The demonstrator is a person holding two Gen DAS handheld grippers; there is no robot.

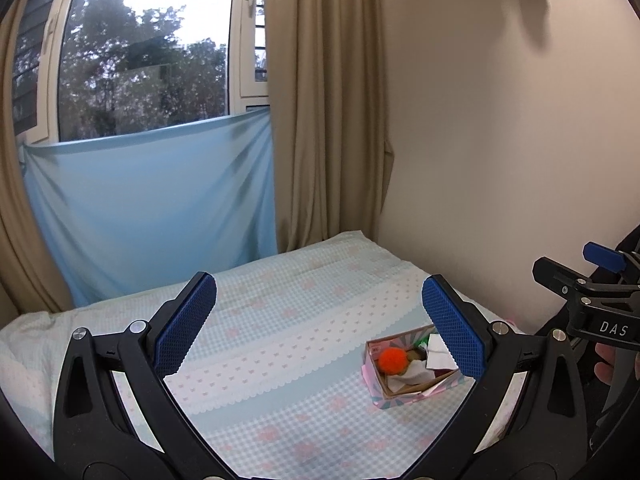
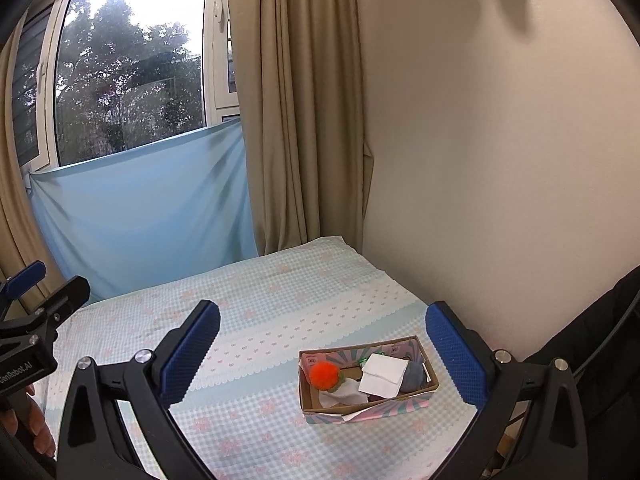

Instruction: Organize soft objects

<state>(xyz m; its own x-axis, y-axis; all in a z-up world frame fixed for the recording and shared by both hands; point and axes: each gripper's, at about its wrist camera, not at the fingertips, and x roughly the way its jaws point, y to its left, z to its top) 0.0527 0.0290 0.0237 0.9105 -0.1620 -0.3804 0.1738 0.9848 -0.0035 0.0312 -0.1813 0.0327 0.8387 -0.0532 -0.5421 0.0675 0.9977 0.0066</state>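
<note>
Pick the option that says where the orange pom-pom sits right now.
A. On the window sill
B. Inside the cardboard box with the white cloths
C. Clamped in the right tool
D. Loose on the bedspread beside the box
B: the orange pom-pom lies inside the cardboard box at its left end, next to a folded white cloth, while both tools are open and hold nothing.

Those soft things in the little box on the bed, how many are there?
4 that I can tell: an orange pompom at the left end of the cardboard box, a white folded cloth in the middle, a grey piece on the right, pale fabric beneath the pompom. More may be hidden underneath.
</note>
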